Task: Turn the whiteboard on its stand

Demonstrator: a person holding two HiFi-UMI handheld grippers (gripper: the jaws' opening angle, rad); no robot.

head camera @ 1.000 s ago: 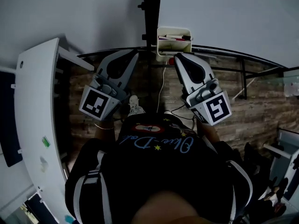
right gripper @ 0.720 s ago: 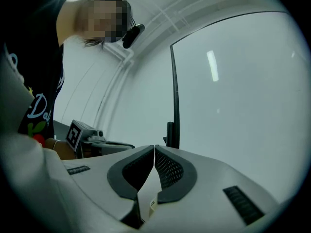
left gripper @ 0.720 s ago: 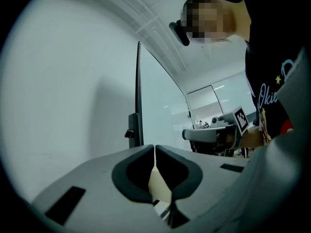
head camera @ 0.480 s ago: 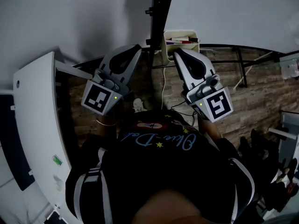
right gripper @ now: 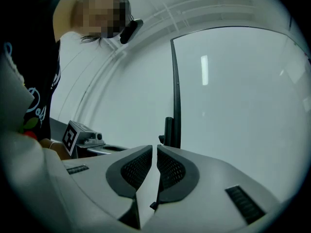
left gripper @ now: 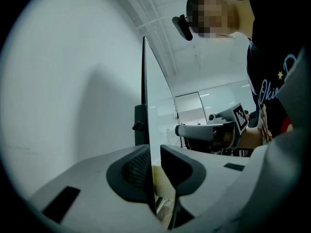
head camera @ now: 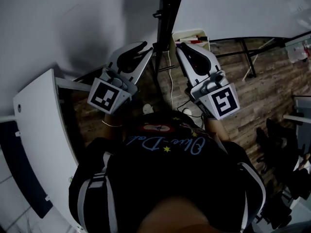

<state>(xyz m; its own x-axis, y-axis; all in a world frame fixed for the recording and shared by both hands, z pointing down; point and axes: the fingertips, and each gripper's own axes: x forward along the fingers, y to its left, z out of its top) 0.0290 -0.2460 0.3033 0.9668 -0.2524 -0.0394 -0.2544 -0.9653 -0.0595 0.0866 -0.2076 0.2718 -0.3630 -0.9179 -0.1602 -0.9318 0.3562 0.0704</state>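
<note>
Head view, lie of the board: the whiteboard [head camera: 233,6] is standing edge-on to the person. Its thin black edge is running upright between the two claws, and its face is spreading off to the right.
Left gripper [head camera: 146,52]: it is pointing level and straddling that edge. Its jaws have just been opening and are standing apart, with the edge lying close to the left pad and clear of the right one, so nothing is being clamped.
Stand post [head camera: 163,18]: it is rising just left of the board's edge, with a small knob sticking out of its side.
Right gripper [head camera: 182,52]: it is sitting just right of the edge, its jaws drawn almost together with nothing in the slit. In the right gripper view the edge is rising just beyond the tips.
Nearer claw: the left, I am judging, since it is already around the edge.
Pen tray [head camera: 192,35]: a pale box is hanging at the far side, just beyond the right claw.
Materials: the board face is looking glossy and is catching a strip of ceiling light. The post is looking like a dark metal tube, the pads are showing a dark cross-hatched grip, and the claw shells are smooth grey plastic.
</note>
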